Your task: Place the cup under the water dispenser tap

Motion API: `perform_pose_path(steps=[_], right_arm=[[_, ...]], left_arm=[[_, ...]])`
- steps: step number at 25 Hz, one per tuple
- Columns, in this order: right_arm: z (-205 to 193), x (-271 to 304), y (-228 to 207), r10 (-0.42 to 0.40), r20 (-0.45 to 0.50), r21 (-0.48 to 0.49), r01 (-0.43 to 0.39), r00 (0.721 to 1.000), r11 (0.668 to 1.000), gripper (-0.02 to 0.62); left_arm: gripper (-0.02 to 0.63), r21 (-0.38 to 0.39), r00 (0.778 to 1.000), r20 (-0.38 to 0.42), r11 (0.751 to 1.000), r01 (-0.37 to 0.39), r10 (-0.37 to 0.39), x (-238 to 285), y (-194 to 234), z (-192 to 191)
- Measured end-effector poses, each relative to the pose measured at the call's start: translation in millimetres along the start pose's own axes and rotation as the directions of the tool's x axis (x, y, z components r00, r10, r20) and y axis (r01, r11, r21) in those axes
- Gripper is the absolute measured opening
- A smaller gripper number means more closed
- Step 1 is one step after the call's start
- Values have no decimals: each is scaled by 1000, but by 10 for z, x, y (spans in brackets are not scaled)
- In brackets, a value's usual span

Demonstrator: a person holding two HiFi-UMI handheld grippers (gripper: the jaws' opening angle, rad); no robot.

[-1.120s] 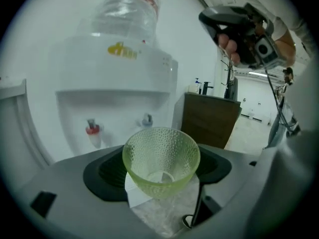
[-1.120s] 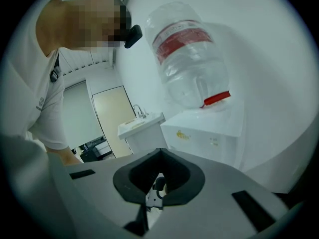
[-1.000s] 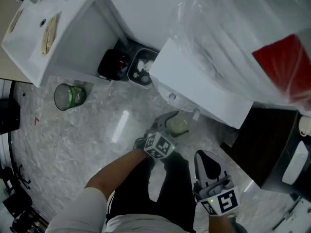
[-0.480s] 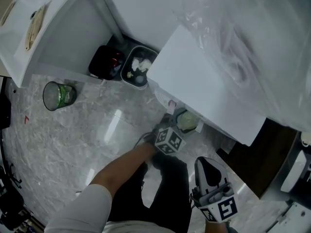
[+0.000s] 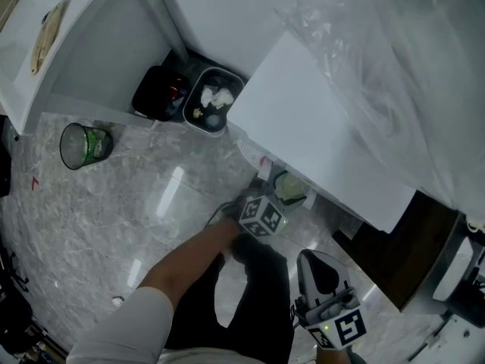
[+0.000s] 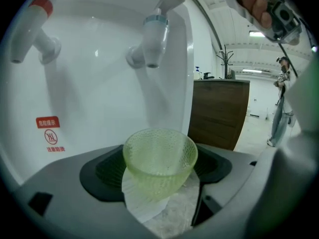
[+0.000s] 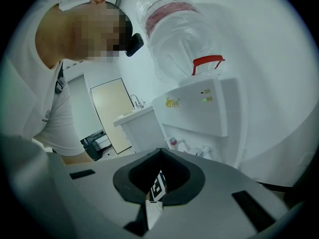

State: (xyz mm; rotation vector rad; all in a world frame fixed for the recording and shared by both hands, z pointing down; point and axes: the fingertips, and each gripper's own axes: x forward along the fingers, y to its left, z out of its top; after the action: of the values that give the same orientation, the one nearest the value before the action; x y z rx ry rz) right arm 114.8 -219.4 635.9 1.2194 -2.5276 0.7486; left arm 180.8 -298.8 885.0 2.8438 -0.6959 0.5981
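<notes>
A pale green textured cup [image 6: 159,156] sits between the jaws of my left gripper [image 6: 160,185], which is shut on it. The cup hangs in the white water dispenser's [image 6: 99,88] recess, below the blue tap [image 6: 152,34] and slightly to its right. A red tap [image 6: 32,26] is further left. From the head view the cup [image 5: 289,188] is tucked under the dispenser's [image 5: 318,135] front, just beyond the left gripper [image 5: 279,199]. My right gripper [image 5: 318,268] hangs low by the person's legs, jaws together and holding nothing.
A black bin [image 5: 158,93] and a grey bin [image 5: 212,101] with rubbish stand left of the dispenser. A see-through green-tinted basket [image 5: 83,144] stands on the marble floor. A white counter [image 5: 68,44] is at the far left, a dark wooden cabinet [image 5: 405,252] at the right.
My left gripper has carried the cup forward and up, deeper under the dispenser's front. The right gripper has stayed low in about the same place.
</notes>
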Motion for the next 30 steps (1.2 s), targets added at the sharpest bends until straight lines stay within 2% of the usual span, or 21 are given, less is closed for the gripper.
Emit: perform_pose_path(steps=[10, 17, 20, 22, 26, 30], right_arm=[[-61, 10, 228, 85, -69, 17, -84, 994, 996, 15], [116, 1, 352, 115, -75, 25, -114, 990, 993, 15], [172, -76, 409, 100, -86, 26, -99, 991, 995, 15], [256, -135, 464, 80, -87, 23, -78, 993, 997, 15], [495, -287, 527, 1, -69, 5, -1, 998, 1000, 15], [819, -513, 706, -32, -42, -10, 31, 999, 999, 15]], left_arm=[[410, -1, 1000, 20, 1000, 7, -7, -116, 20, 81], [410, -59, 1000, -21, 998, -6, 5, -354, -104, 29], [409, -66, 996, -83, 998, 2, -8, -672, -308, 89], [408, -95, 996, -90, 995, 16, -25, -1032, -496, 268], [407, -161, 998, -47, 987, 27, -35, -1819, -714, 933], [405, -144, 999, -38, 989, 24, -30, -2361, -792, 1583]])
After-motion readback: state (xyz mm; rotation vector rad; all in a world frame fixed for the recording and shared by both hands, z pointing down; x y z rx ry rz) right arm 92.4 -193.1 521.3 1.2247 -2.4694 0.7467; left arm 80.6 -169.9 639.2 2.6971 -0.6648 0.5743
